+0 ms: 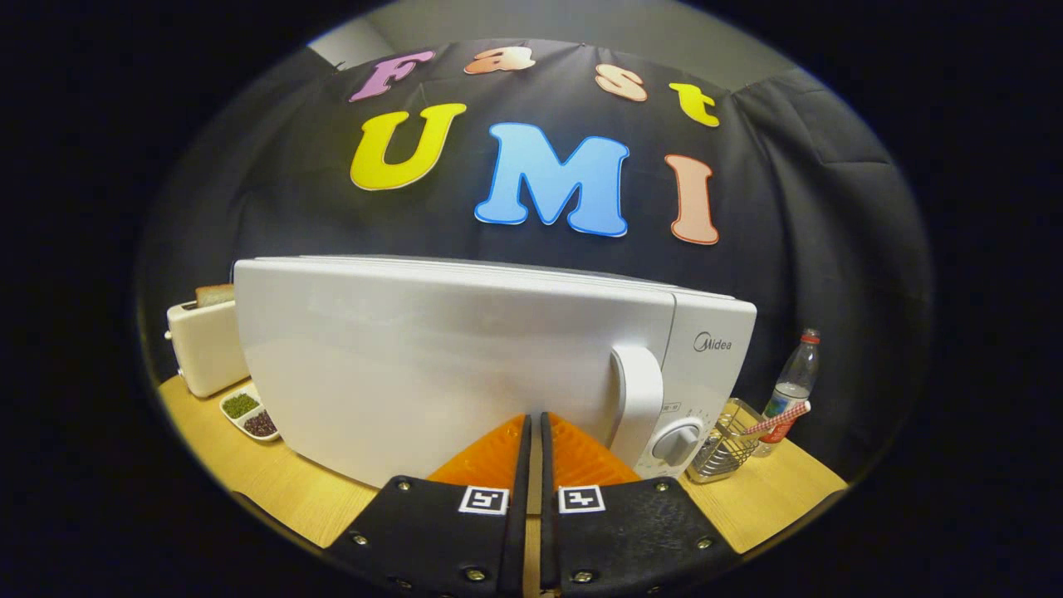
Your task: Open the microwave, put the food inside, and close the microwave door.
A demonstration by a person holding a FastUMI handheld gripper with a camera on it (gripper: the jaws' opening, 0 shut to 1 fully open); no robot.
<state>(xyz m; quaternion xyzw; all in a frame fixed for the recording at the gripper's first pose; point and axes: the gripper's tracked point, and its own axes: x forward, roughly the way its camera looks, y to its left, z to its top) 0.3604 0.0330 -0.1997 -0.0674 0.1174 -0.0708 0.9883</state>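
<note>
The gripper (536, 428) has its fingers together, holding nothing, tips at the door (432, 365) of the microwave (714, 365), just left of the handle (638, 403). The microwave stands on the counter (291, 490), door shut. The handle is likely rigid and smooth; hooking behind its vertical bar should suit. A toaster (203, 345) and dish (249, 413) flank the left, a wire basket (727, 453) and bottle (793, 386) the right, limiting swing room.

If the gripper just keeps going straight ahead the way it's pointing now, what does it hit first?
Most likely the microwave door. The gripper, its fingers nearly together and holding nothing, points at the closed door's lower front, just beside the door handle. Depth is hard to judge; the fingertips may already be touching it.
</note>
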